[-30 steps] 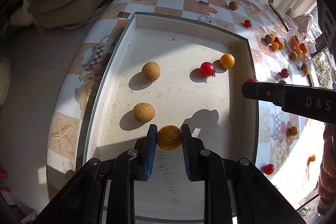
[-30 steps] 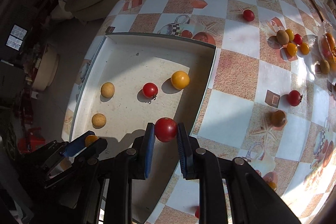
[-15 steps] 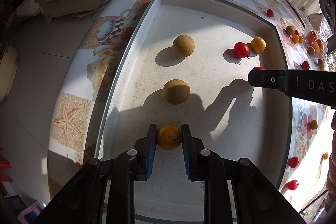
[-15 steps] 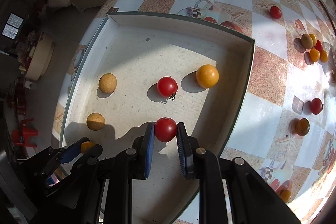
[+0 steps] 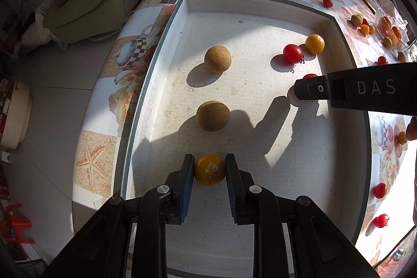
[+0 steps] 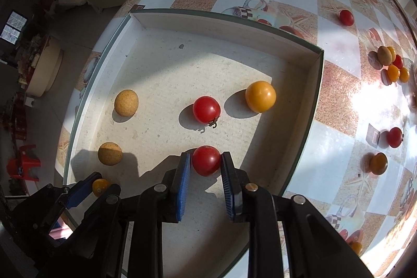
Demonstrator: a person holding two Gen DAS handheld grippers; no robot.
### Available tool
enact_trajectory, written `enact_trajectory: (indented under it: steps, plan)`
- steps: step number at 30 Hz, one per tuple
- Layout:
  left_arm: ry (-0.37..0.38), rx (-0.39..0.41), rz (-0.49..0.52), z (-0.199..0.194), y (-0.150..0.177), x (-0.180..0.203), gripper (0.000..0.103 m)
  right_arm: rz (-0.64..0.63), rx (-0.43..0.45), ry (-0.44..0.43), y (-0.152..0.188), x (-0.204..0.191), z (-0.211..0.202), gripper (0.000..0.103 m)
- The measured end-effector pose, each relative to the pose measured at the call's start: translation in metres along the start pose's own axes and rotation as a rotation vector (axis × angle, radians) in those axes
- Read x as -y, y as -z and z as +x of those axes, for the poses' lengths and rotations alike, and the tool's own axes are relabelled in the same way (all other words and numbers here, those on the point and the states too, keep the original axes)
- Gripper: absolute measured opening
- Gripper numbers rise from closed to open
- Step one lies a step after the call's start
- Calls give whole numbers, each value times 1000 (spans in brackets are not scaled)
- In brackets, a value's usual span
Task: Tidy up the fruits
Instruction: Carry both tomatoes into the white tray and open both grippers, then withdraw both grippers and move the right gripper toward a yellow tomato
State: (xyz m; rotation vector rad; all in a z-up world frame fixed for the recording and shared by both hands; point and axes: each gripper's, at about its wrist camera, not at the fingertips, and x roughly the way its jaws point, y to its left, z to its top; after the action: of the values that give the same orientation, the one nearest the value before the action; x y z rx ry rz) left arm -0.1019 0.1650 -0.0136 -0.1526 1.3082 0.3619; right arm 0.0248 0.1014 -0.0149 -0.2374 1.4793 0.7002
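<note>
The left gripper (image 5: 209, 171) clamps an orange tomato (image 5: 210, 170) at the tray's (image 5: 166, 28) six o'clock edge. The right gripper (image 6: 206, 164) pinches a red tomato (image 6: 206, 160), another red one (image 6: 206, 109) at twelve o'clock.

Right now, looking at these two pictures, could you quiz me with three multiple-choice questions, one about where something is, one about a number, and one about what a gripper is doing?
1. Where do the two brown fruits lie?
A. In the tray's left half
B. On the tablecloth outside the tray
C. On the sofa

2. How many loose fruits lie in the tray, not counting the two held?
A. Two
B. Four
C. Seven

3. What is the left gripper doing?
A. Hanging open and empty
B. Clamped on an orange fruit
C. Clamped on a red tomato

Answers:
1 A: both brown fruits sit near the left wall of the tray.
2 B: two brown ones, a red tomato and a yellow fruit.
3 B: the left gripper squeezes the orange fruit; the right gripper holds the other red tomato.
</note>
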Motion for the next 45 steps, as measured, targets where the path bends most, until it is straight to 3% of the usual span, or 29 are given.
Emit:
enact_trajectory:
  steps: [3, 4, 6, 10, 22, 31, 45]
  plan:
    - [-12, -3, 9, 0, -1, 0, 31, 2, 0, -10, -1, -1, -1, 54]
    - [-28, -2, 12, 0, -2, -1, 55, 3, 3, -7, -1, -1, -1, 63]
    - [-35, 21, 3, -4, -1, -2, 81, 17, 13, -23, -2, 0, -5, 64]
    - [-37, -1, 21, -3, -1, -2, 81, 45, 50, -66, -2, 6, -19, 81]
    - [-9, 27, 141, -25, -17, 42, 81, 199, 131, -77, 21, 61, -70, 81]
    - [86, 60, 220, -48, -33, 99, 82, 354, 130, 2, 74, 130, -92, 81]
    - [236, -4, 397, -47, -23, 217, 82, 592, 124, 198, 184, 223, -119, 81]
